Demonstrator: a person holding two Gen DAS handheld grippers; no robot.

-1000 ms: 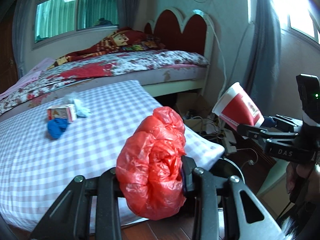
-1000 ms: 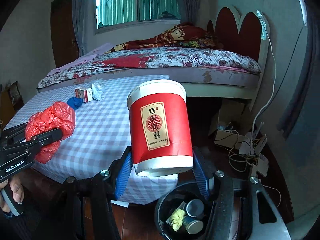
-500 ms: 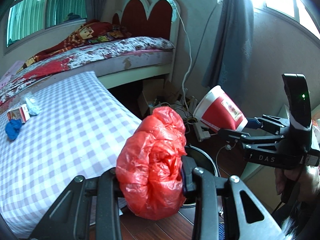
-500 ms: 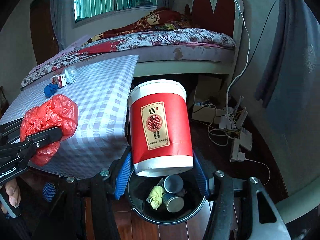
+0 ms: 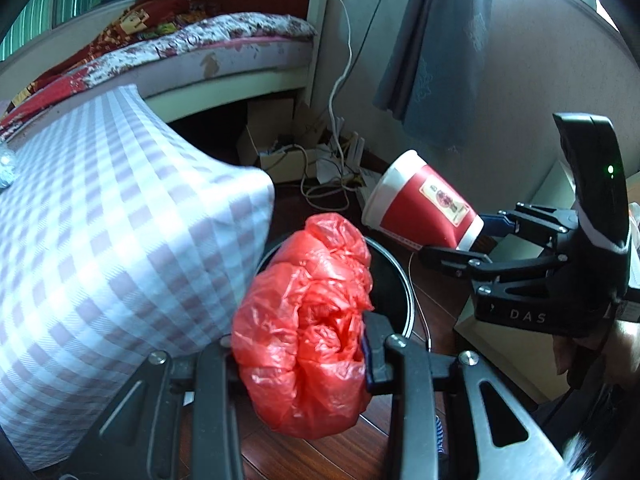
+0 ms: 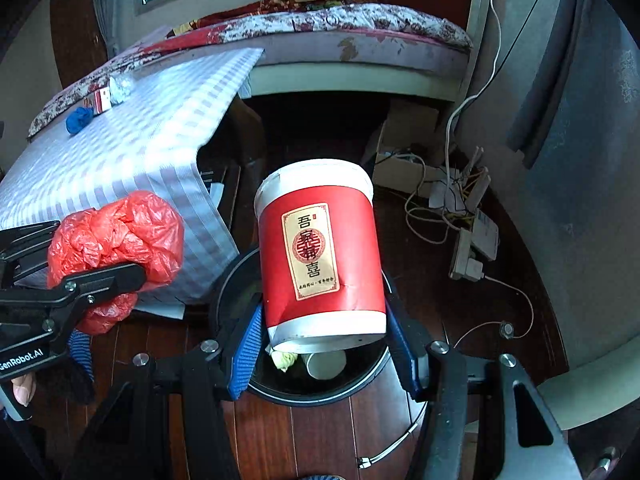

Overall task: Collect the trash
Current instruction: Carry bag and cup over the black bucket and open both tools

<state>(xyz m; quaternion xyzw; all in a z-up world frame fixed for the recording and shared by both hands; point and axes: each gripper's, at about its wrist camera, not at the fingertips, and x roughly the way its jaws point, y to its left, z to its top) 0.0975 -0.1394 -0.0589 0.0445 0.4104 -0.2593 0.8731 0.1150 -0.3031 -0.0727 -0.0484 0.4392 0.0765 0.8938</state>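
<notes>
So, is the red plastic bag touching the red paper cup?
Apart. The right wrist view shows the red plastic bag and the red paper cup separated by checked cloth and dark floor.

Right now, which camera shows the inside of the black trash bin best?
The right wrist view: the black trash bin lies open below the red cup, trash visible inside. The left wrist view shows only its rim behind the red plastic bag.

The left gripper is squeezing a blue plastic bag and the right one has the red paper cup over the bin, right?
Not quite: the plastic bag in the left gripper is red, not blue, as the left wrist view shows. The rest holds: the right gripper has the red paper cup over the black bin.
</notes>
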